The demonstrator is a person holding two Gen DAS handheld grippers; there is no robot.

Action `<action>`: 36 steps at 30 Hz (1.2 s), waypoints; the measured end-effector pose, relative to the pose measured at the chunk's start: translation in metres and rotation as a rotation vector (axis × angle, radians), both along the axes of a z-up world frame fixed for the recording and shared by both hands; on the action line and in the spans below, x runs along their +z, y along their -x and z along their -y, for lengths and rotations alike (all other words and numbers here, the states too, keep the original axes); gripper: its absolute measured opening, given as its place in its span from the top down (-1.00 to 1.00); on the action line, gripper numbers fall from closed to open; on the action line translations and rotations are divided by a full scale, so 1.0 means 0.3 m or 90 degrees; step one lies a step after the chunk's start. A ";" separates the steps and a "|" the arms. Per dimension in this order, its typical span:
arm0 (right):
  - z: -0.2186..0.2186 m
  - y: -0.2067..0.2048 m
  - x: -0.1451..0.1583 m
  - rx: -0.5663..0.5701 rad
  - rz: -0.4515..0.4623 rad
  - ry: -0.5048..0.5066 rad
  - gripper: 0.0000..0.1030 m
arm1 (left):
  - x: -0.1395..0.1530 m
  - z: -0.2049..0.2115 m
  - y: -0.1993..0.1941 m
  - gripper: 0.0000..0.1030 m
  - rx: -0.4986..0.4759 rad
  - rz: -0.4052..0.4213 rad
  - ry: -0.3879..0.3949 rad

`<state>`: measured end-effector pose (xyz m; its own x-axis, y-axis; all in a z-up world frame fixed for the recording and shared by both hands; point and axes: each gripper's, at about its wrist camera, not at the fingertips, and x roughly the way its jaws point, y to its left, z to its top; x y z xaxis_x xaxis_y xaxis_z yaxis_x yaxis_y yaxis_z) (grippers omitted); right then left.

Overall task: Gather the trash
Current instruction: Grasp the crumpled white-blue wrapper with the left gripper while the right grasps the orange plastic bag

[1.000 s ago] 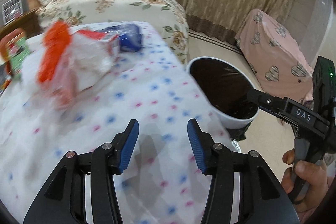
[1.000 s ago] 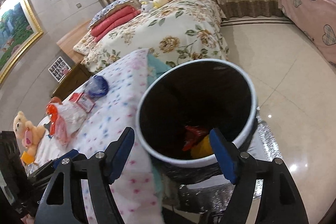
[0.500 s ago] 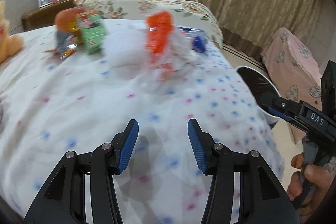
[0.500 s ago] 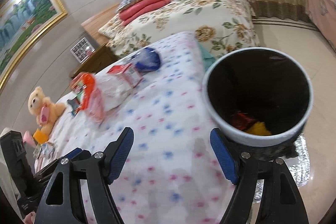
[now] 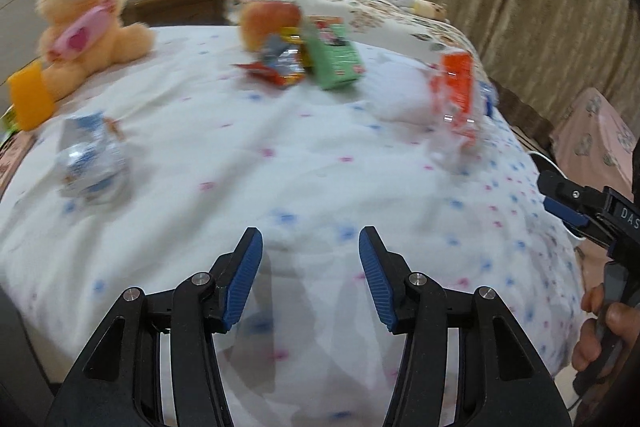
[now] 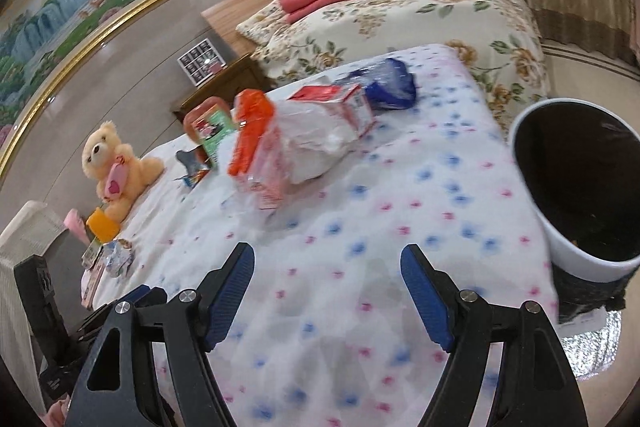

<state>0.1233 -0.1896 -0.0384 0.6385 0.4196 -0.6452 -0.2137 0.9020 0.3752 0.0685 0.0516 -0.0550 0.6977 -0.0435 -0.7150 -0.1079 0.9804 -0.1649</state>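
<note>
Bedroom, dotted bed (image 6: 400,227): wrappers mid-frame, uncollected — clear bag (image 6: 304,143), green packet (image 5: 334,57), foil wrapper (image 5: 90,163). Bin (image 6: 576,187) at right edge. Left claw (image 5: 311,267) and right claw (image 6: 327,285) both open, empty. Most remains.

The right gripper (image 6: 326,291) hangs over a white spotted bedspread (image 6: 400,227), its blue-padded jaws standing wide with nothing between them. Beyond it on the bedspread lies a clear plastic bag with orange packaging (image 6: 280,151); just behind the bag sit a red-and-white carton (image 6: 340,99) and a blue wrapper (image 6: 392,83). A white trash bin with a black liner (image 6: 576,187) stands at the bedspread's right edge. A yellow teddy bear (image 6: 116,163) sits at its far left.
</note>
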 end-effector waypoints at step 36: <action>-0.229 -0.188 -0.025 0.042 -0.001 0.017 0.34 | -0.030 -0.412 -0.073 0.35 0.145 -0.007 -0.021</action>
<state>0.1797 -0.1210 -0.0458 0.6094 0.4426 -0.6578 -0.2721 0.8960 0.3509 0.0904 0.1753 -0.0639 0.6795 0.1374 -0.7207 -0.3283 0.9354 -0.1312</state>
